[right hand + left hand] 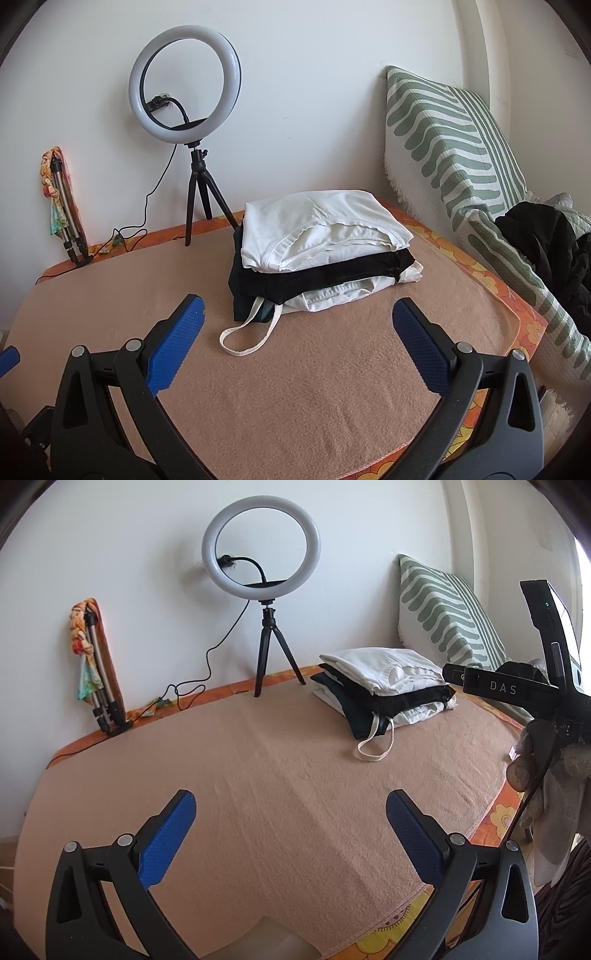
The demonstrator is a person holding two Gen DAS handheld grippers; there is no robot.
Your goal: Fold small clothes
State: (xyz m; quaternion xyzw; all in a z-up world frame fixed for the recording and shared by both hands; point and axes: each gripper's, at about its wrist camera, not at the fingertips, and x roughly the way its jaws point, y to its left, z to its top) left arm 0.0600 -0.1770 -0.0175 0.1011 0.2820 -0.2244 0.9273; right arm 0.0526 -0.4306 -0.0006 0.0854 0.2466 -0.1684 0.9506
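Both claws wide, empty: left gripper (291,808), right gripper (297,317) over blanket (295,398). Folded stack (317,254) frame centre. Unfolded dark garment (546,240) right edge, likely next: pinch single layer, drag flat.

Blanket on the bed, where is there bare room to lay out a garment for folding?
The tan blanket is bare in front of the folded stack and left of it, out toward the ring light tripod. Crowded: the right edge, with the striped pillow and dark clothes pile.
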